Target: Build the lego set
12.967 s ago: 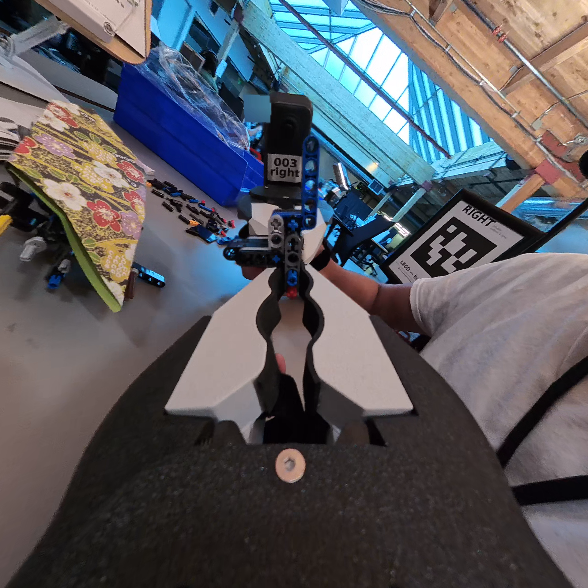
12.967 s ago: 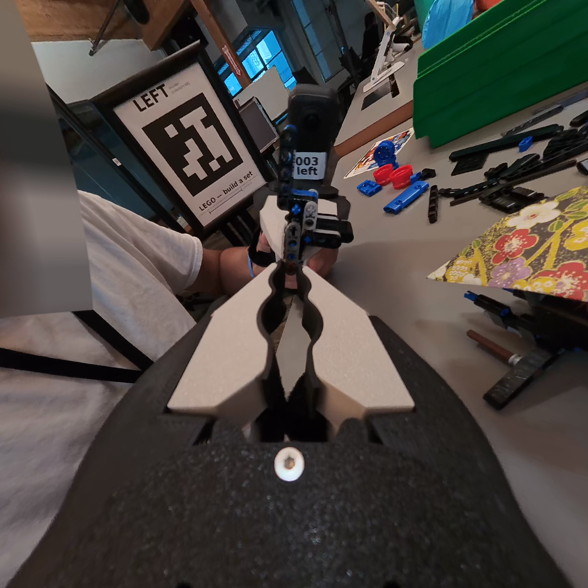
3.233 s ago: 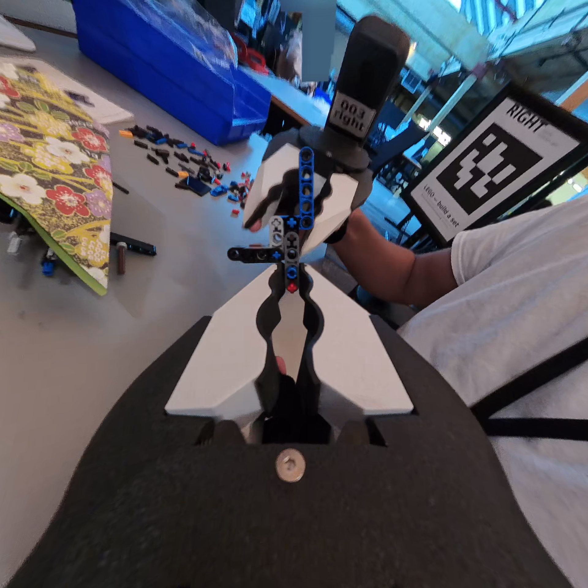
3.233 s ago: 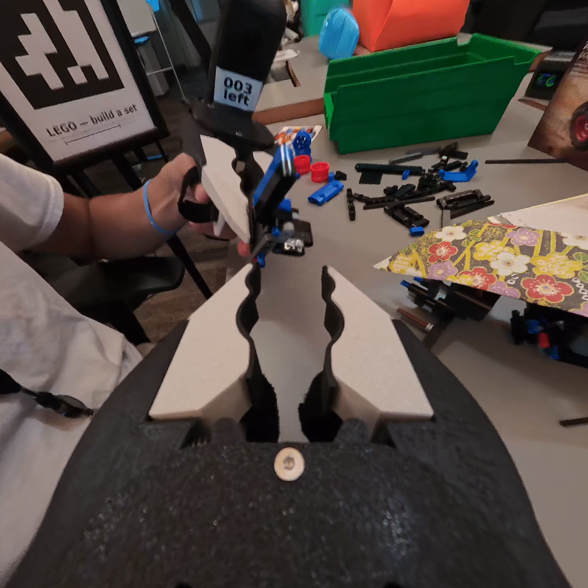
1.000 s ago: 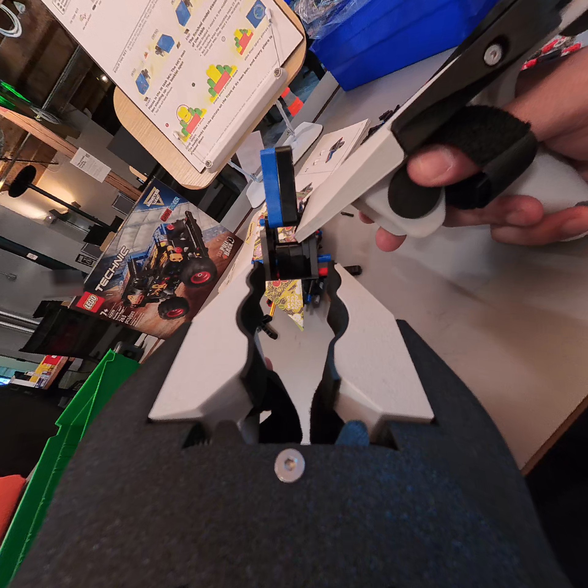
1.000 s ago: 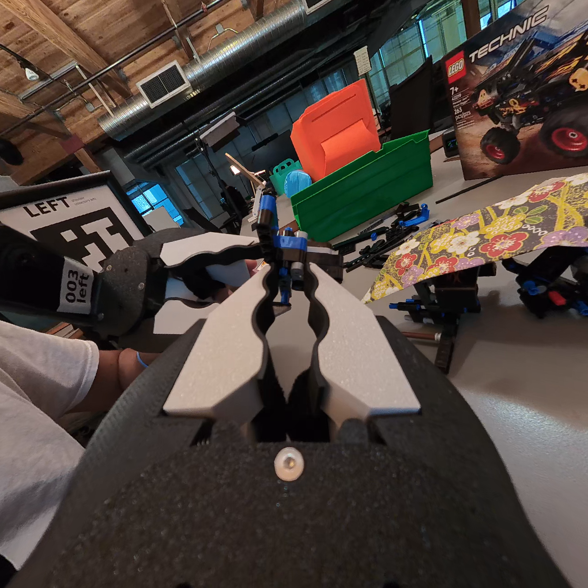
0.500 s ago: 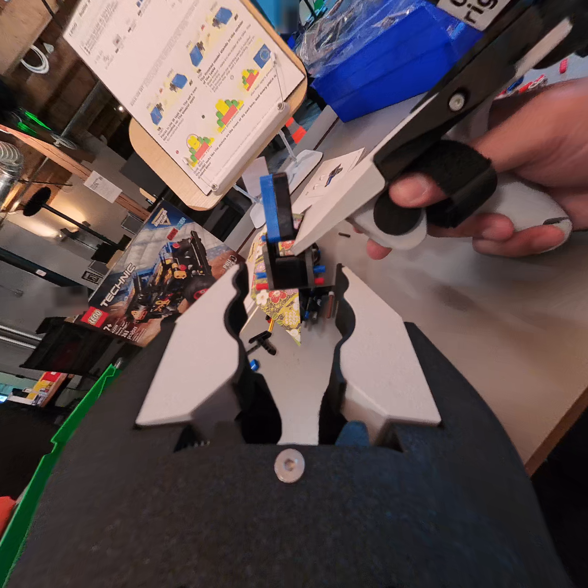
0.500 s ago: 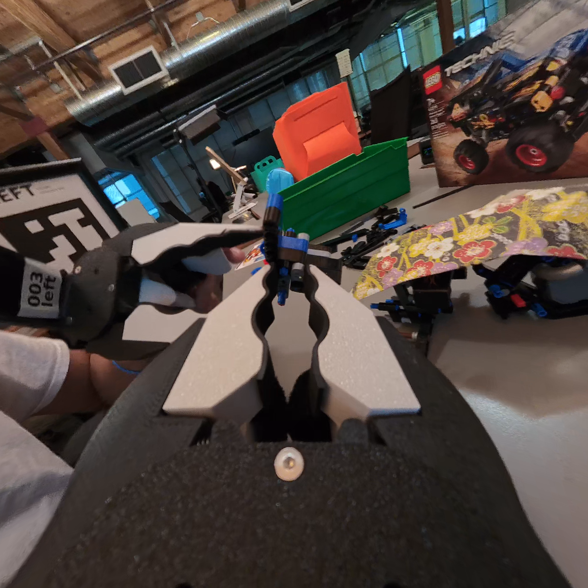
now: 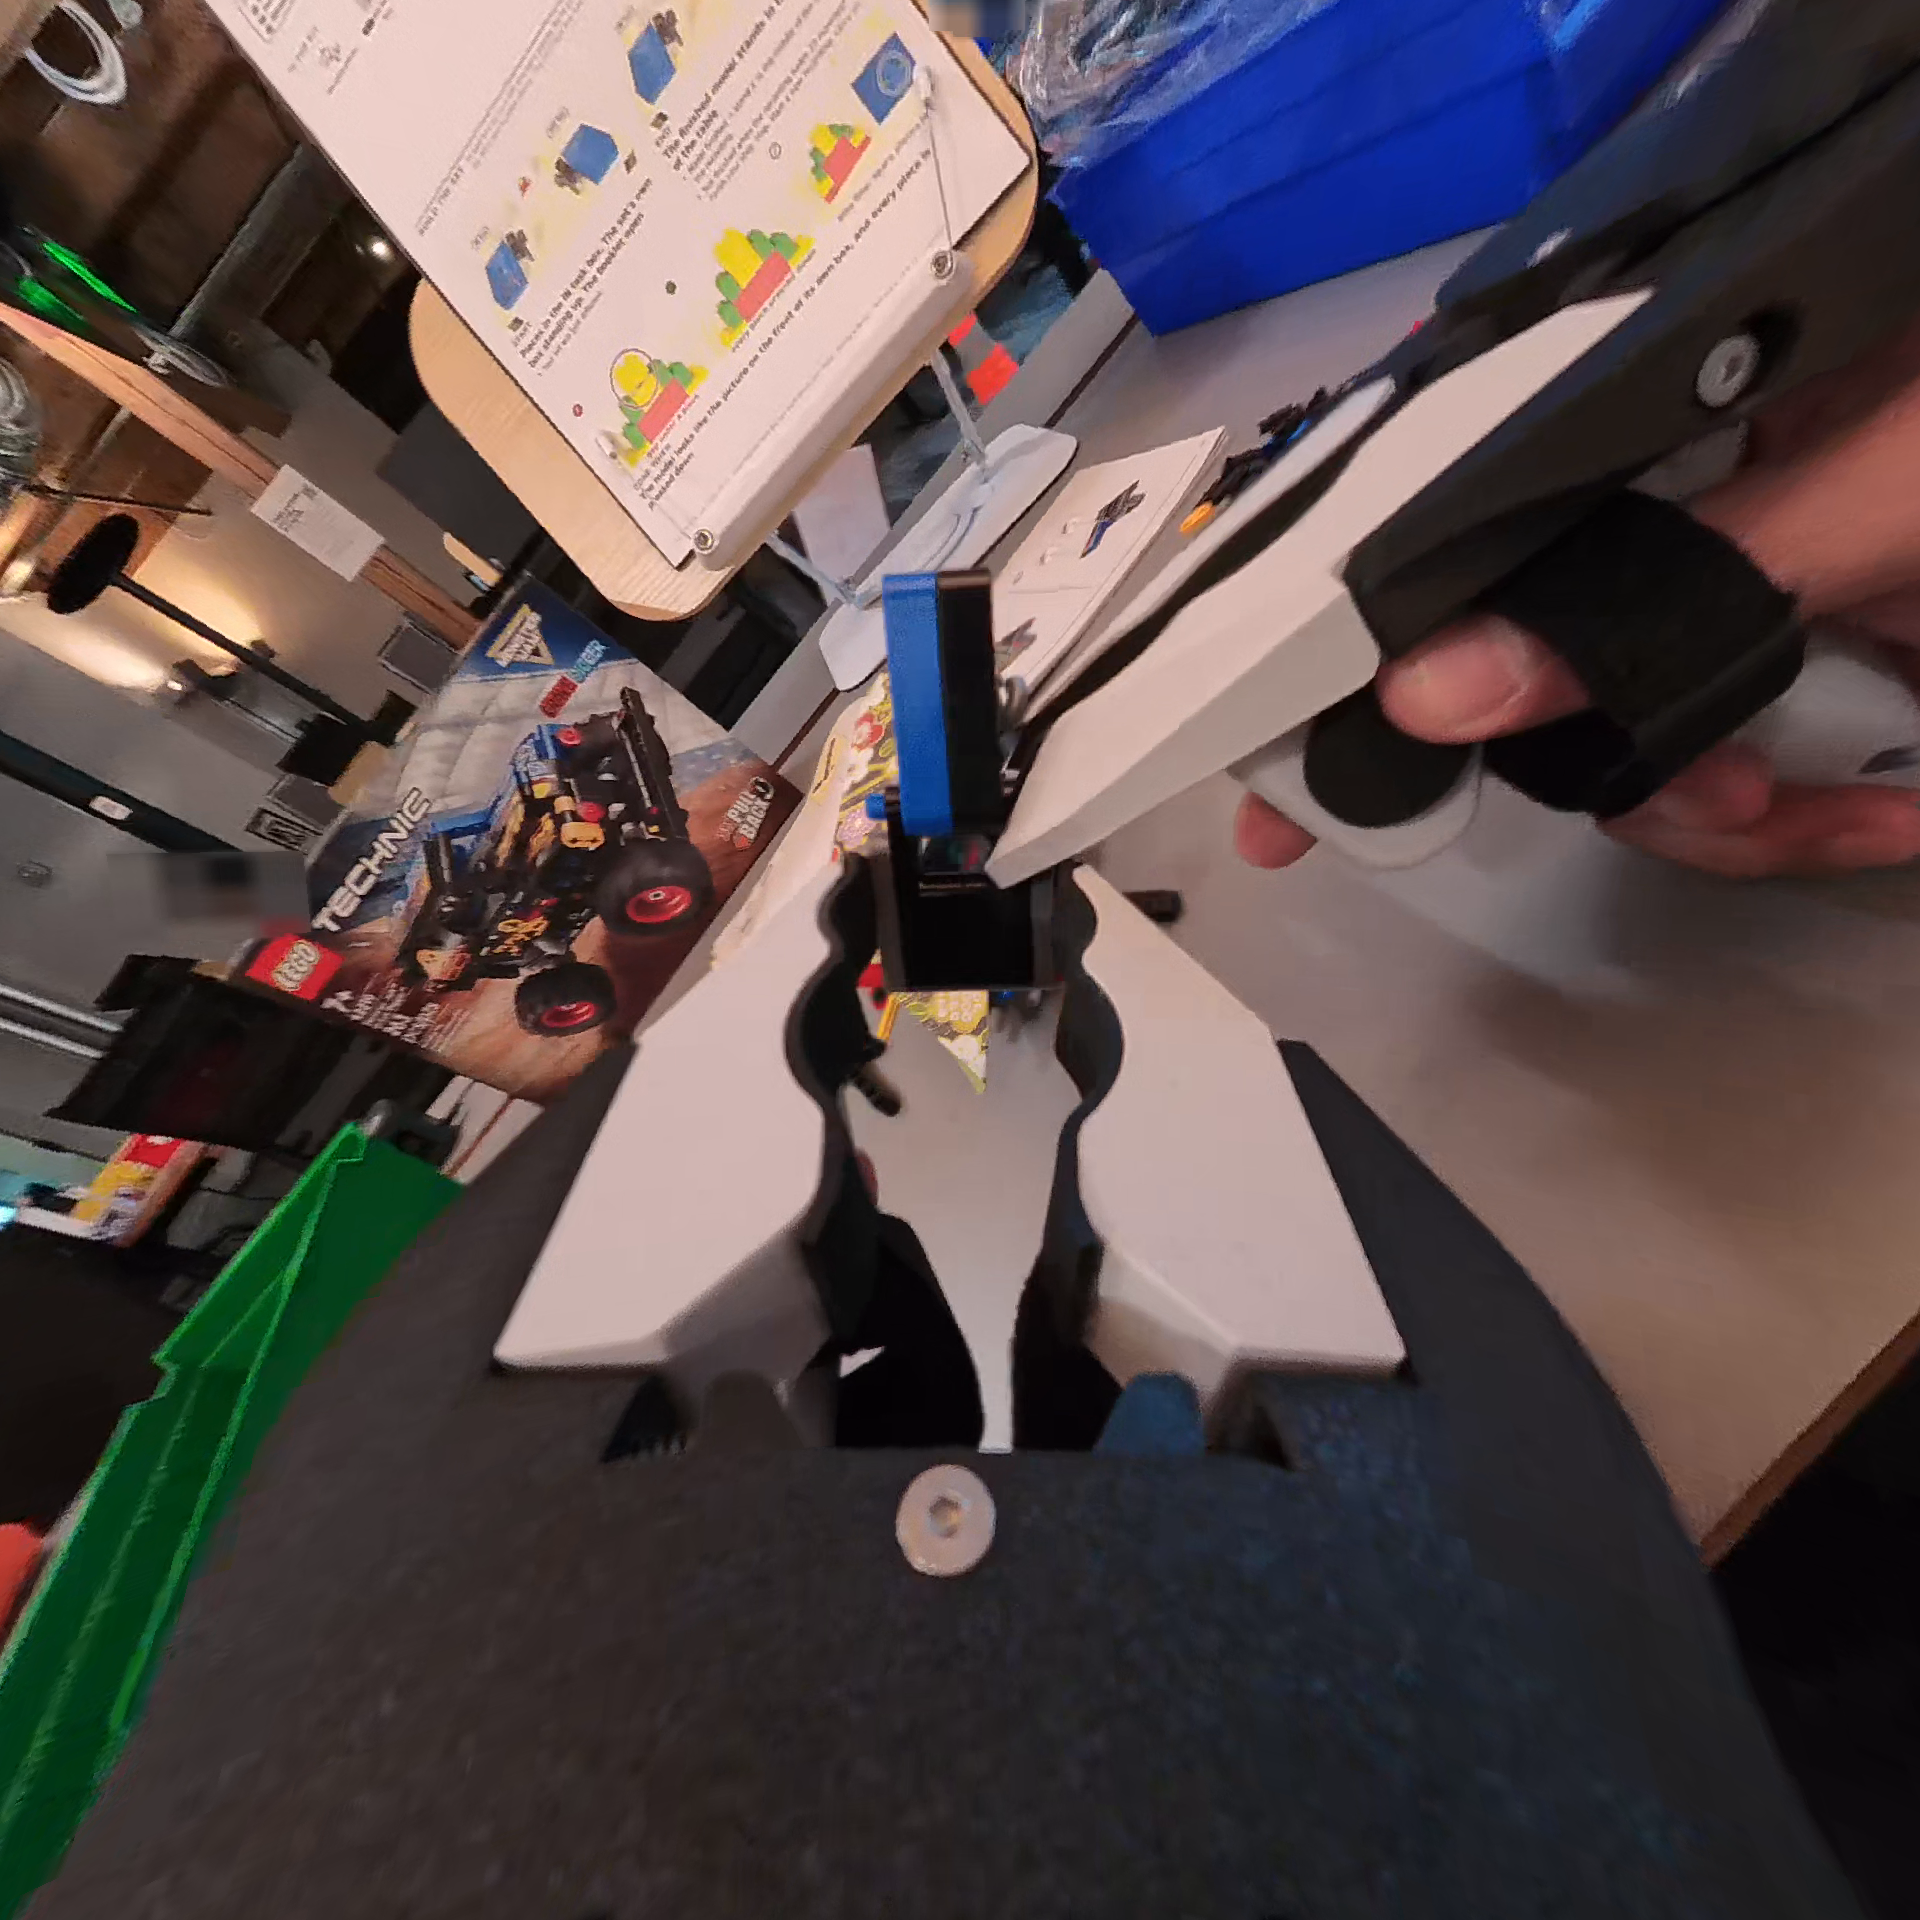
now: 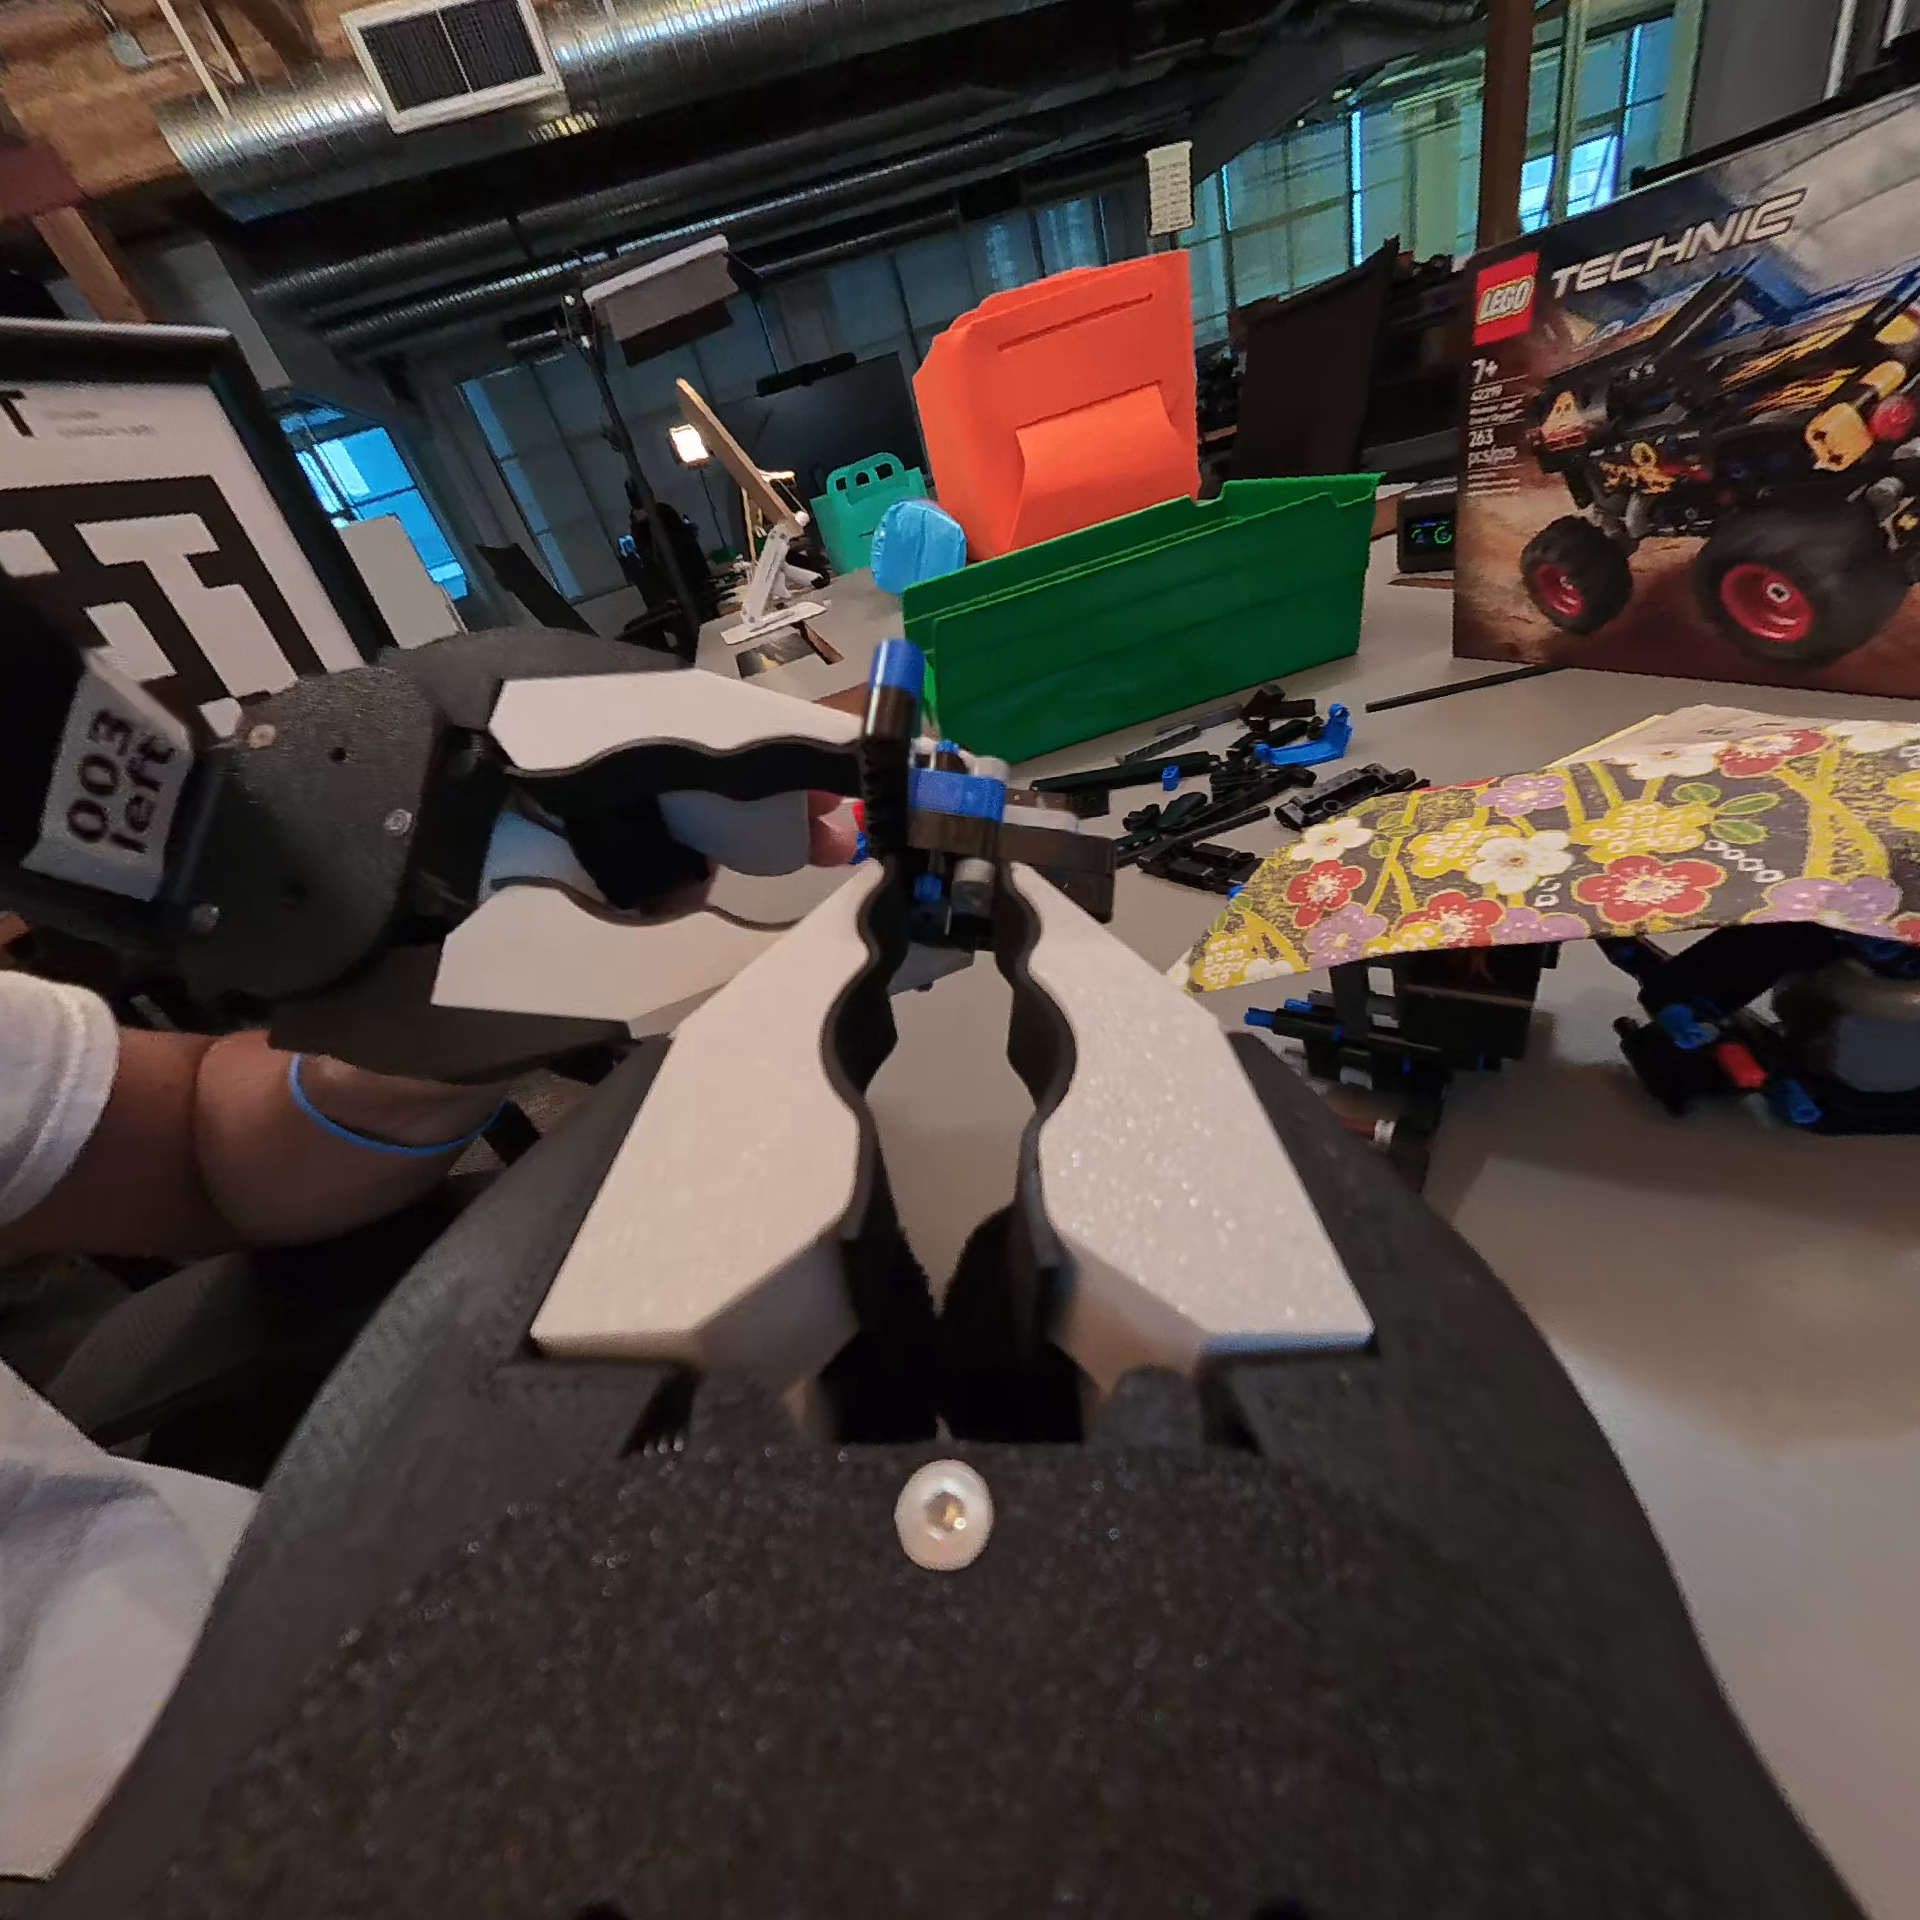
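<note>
A small black and blue lego assembly (image 10: 951,805) is held in the air above the grey table. My right gripper (image 10: 948,883) is shut on its lower part. In the left wrist view the assembly (image 9: 961,935) sits at the tips of my left gripper (image 9: 956,904), with a blue and black beam (image 9: 920,717) standing up from it. The left jaws stand apart on either side of its black end. One right finger (image 9: 1195,675) reaches it from the right. In the right wrist view the left gripper's upper finger (image 10: 675,717) touches the beam, and its lower fingertip is hidden.
A flowered cloth (image 10: 1558,862) lies over a partly built model (image 10: 1766,1049). Loose black and blue parts (image 10: 1226,790) lie before a green bin (image 10: 1143,623). The set's box (image 10: 1683,416) stands behind. An instruction board (image 9: 675,260) and a blue bin (image 9: 1299,156) stand farther off. Only a small space, under 4 cm, lies between the two pairs of fingers. From either gripper's tips it is about 20 cm to the partly built model (image 10: 1766,1049).
My left jaws have narrowed around the assembly since half a second ago. My right gripper has kept its hold since one second ago. Both views have shifted a little.
</note>
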The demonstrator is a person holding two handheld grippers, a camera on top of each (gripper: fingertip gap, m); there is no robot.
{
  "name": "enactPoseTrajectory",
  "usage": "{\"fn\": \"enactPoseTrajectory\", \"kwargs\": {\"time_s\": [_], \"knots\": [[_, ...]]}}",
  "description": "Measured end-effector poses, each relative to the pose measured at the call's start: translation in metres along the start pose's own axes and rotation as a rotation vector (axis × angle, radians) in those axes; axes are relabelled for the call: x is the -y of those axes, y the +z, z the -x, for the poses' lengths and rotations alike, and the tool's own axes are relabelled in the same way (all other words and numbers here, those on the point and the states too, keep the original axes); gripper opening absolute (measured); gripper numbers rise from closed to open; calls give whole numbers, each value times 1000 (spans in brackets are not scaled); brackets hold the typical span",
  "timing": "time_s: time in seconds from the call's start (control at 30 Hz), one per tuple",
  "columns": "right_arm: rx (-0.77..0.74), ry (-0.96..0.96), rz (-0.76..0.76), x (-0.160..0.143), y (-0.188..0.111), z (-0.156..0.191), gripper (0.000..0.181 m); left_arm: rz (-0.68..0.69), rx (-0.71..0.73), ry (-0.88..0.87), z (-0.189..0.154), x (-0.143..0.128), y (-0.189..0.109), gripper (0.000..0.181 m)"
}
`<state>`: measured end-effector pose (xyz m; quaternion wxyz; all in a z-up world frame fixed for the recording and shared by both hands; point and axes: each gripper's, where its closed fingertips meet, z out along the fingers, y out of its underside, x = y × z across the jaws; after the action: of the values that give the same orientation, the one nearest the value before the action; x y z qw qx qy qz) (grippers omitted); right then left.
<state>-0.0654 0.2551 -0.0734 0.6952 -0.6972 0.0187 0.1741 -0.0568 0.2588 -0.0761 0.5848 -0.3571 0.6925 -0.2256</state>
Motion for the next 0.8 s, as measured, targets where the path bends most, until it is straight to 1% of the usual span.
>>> {"fn": "enactPoseTrajectory", "kwargs": {"time_s": [0.1, 0.23, 0.4, 0.47, 0.5, 0.57, 0.6, 0.67, 0.73, 0.8], "knots": [[-21, -14, 6, -2, 1, -2, 15, 13, 17, 18, 0, -2, 2, 31], [-1, 22, -6, 0, -1, -2, 15, 7, 40, 70, 1, 1, 2, 31], [34, 70, -19, 4, -4, -1, 15, -56, 11, 36, 0, 8, 2, 31], [56, 86, -12, 3, -4, 0, 15, -56, -25, 16, -2, 8, -1, 33], [42, 87, -16, 4, -5, -3, 15, -76, -48, -14, -3, 9, -5, 38], [35, 60, -42, 12, -13, -7, 15, -97, -141, -111, -7, 8, -15, 45], [26, 46, -33, 14, -17, -9, 15, -99, -179, -150, -8, 6, -19, 45], [-10, 50, 38, 15, -28, -17, 15, -112, -231, -178, -7, 0, -24, 43], [-27, 99, 193, 6, -40, -24, 15, -102, -246, -186, -5, -12, -24, 40], [-97, 84, 324, -3, -58, -36, 15, -94, -297, -233, -9, -20, -22, 38]]}}
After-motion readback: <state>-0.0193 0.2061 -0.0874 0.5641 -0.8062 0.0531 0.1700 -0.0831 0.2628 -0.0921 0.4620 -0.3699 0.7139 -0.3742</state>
